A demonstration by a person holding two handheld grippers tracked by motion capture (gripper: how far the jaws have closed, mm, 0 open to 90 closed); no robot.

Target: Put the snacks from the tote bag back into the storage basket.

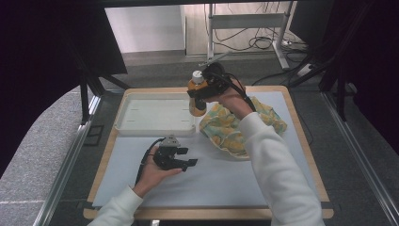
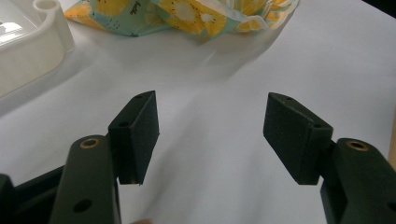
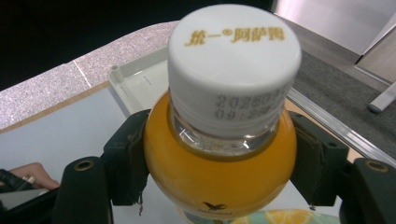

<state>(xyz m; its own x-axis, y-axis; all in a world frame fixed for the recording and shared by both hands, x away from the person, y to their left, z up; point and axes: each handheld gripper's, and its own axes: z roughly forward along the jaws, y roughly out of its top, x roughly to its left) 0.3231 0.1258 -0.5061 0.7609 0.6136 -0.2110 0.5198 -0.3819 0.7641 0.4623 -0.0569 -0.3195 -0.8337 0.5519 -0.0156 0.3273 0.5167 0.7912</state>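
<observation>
Bright overhead light on table [image 1: 282, 101], dark surrounds; soft shadows, slight glare on tray [image 2: 28, 51], close-ups a bit soft.

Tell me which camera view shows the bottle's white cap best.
The right gripper view: the white cap is seen close up from above, its gold lettering and printed date legible, on the orange bottle clamped by the right gripper. In the high view the cap is a small white spot.

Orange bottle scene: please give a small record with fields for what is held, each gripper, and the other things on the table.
held thing: orange bottle with white cap, upright, above the table
right gripper: jaws shut on the bottle's shoulder
left gripper: jaws open, nothing between
white tray: empty, beside the bottle
patterned cloth: crumpled, next to the tray
</observation>
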